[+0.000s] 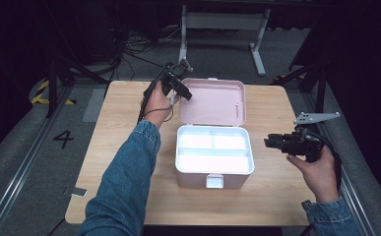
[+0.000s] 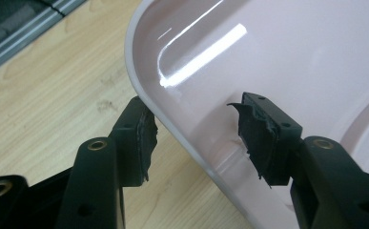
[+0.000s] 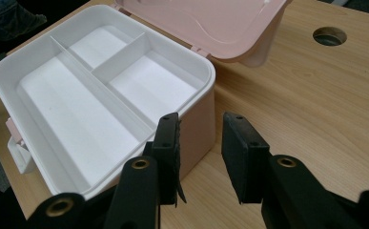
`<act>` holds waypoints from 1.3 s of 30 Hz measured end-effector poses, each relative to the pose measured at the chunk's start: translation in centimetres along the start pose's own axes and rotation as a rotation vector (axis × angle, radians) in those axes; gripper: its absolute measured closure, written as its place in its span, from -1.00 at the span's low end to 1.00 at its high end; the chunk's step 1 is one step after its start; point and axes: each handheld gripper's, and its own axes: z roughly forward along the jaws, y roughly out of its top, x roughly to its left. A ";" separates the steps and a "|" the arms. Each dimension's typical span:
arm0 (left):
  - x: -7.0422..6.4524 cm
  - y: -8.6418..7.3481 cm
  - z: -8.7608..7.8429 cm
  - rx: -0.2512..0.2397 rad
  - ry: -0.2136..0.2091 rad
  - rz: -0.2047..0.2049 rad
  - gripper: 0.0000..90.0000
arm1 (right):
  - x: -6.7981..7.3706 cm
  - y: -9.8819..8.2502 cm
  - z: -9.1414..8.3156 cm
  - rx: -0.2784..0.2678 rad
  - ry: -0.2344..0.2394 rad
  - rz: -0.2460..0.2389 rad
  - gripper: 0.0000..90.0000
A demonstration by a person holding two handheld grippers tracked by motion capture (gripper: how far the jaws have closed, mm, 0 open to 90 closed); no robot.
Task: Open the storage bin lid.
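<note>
A pink box [image 1: 193,181] with a white divided insert stands open mid-table, and its compartments look empty. Its pink lid [image 1: 212,101] leans back behind it. My left gripper [image 1: 184,93] is at the lid's upper left corner. In the left gripper view it [image 2: 196,121] is open, with one jaw outside and one inside the lid's rim [image 2: 182,124]. My right gripper [image 1: 268,142] hovers just right of the box. In the right gripper view it [image 3: 201,136] is open and holds nothing, close to the box's pink side wall [image 3: 199,112] below the lid [image 3: 210,24].
The wooden table [image 1: 119,162] has a round cable hole [image 3: 329,36] at its far side. A white latch [image 1: 214,181] sticks out from the box's front. A small grey item [image 1: 78,191] lies at the table's front left corner. Cables and a white desk frame [image 1: 222,22] lie beyond.
</note>
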 end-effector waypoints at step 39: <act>0.8 -1.8 1.2 0.030 -0.049 -0.118 0.05 | 0.2 -0.2 0.1 0.005 0.012 0.006 0.47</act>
